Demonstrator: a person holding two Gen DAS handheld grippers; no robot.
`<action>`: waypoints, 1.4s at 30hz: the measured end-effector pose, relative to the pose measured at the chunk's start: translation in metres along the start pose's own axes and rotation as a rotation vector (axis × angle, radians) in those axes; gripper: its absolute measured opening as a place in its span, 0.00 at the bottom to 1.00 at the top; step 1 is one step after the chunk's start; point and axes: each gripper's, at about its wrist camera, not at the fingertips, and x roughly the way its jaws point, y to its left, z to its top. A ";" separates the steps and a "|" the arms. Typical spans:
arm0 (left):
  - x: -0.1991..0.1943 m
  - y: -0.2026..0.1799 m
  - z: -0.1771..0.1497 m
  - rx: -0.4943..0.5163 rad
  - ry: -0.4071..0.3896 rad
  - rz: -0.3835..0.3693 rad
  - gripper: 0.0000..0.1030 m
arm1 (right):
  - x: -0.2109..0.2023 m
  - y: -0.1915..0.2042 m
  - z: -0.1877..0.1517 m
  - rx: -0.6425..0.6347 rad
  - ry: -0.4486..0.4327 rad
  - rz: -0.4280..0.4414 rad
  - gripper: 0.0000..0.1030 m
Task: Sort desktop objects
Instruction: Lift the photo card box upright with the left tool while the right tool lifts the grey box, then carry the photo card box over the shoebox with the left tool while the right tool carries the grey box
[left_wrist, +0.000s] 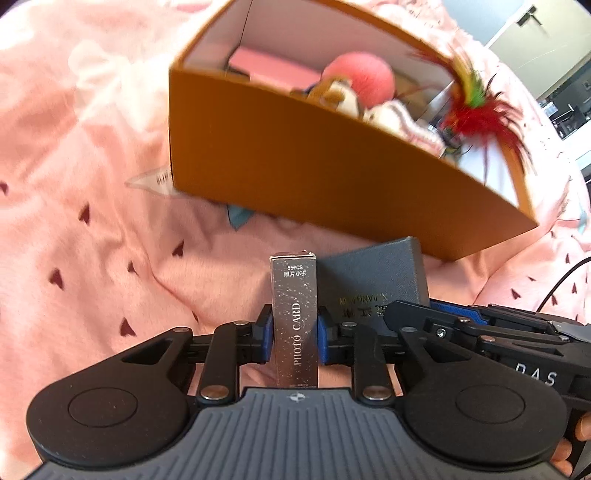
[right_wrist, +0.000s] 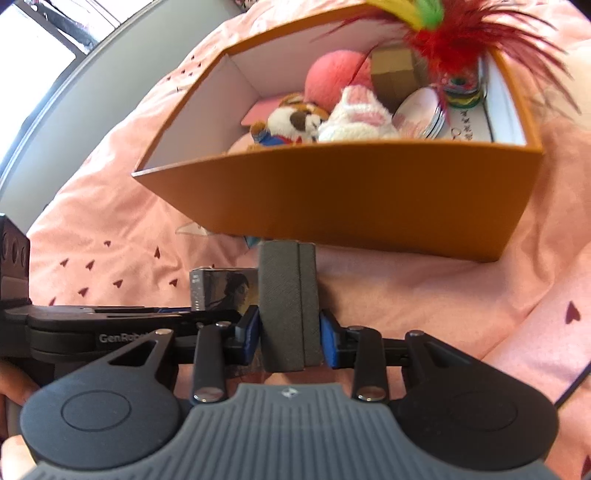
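My left gripper (left_wrist: 294, 334) is shut on a slim silver photo card box (left_wrist: 294, 317), held on edge between the blue pads. My right gripper (right_wrist: 290, 334) is shut on a dark grey textured box (right_wrist: 288, 306), also standing on edge. In the left wrist view the grey box (left_wrist: 373, 280) shows just right of the card box, with the right gripper's fingers (left_wrist: 436, 321) on it. The card box (right_wrist: 221, 286) appears left of the grey box in the right wrist view. An orange open box (left_wrist: 295, 158) (right_wrist: 351, 192) sits just beyond both, holding plush toys, a pink ball and a feather toy.
Everything lies on a pink cloth (left_wrist: 74, 221) with small dark red marks. A clear plastic packet (left_wrist: 155, 181) and a blue scrap (left_wrist: 236, 216) poke out from under the orange box. A black cable (left_wrist: 561, 284) runs at the right. A hand (right_wrist: 14, 384) grips the left tool.
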 end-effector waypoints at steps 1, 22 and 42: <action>-0.004 0.001 0.001 0.005 -0.012 -0.003 0.25 | -0.003 0.000 0.000 0.004 -0.008 0.005 0.35; -0.125 -0.014 0.062 0.115 -0.319 -0.138 0.25 | -0.092 0.025 0.051 0.006 -0.295 0.108 0.35; -0.049 -0.008 0.167 0.058 -0.296 -0.105 0.25 | -0.050 -0.008 0.116 0.070 -0.301 -0.024 0.35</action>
